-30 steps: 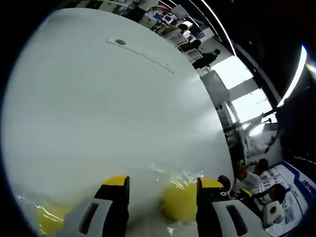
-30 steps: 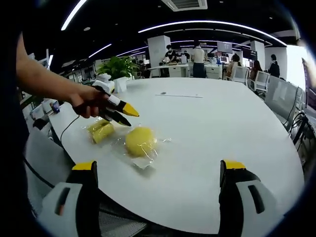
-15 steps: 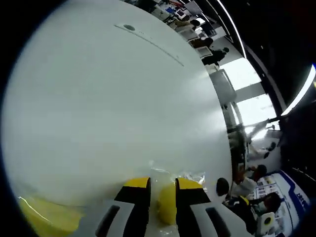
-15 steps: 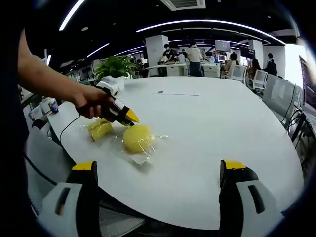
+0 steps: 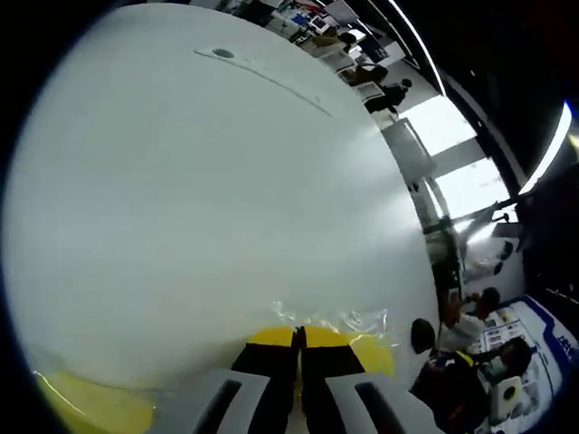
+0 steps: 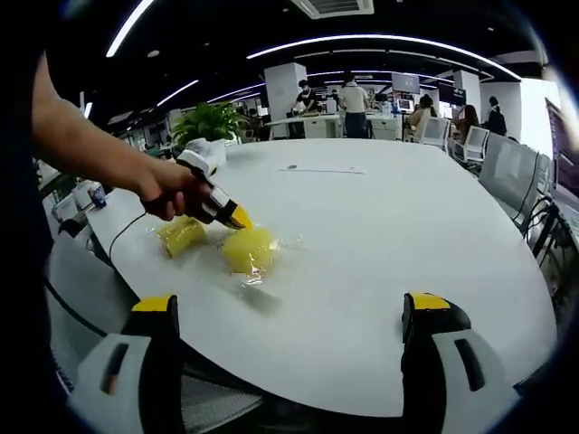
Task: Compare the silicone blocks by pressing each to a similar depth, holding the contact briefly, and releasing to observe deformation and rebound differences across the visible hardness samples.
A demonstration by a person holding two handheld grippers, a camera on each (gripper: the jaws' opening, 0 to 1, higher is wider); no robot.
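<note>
1. The round yellow silicone block [image 6: 249, 250] in its clear wrapper lies on the white table [image 6: 389, 235], toward the edge nearest you. Take it as your landmark. It looks squashed on the side where your tool meets it.

2. Your left gripper [image 6: 241, 220] has its yellow tips set against that block. In the left gripper view the left gripper [image 5: 298, 337] shows both jaws drawn together, side by side with hardly a slit between them, and the block [image 5: 366, 351] bulges out beside and beyond the tips. The jaws are clenched and press on the block (they do not grasp it).

3. Your hand [image 6: 170, 193] holds that tool just behind the block, with a dark cable trailing off toward the table edge.

4. A second yellow block [image 6: 180, 235] lies just beside the landmark, on the side of your hand, also wrapped.

5. Your right gripper [image 6: 289, 321] hangs well apart from the block, off the near table edge, jaws spread wide and holding nothing.

6. Well beyond the block, past the far rim, stand a potted plant [image 6: 208, 122] and several people at desks.
</note>
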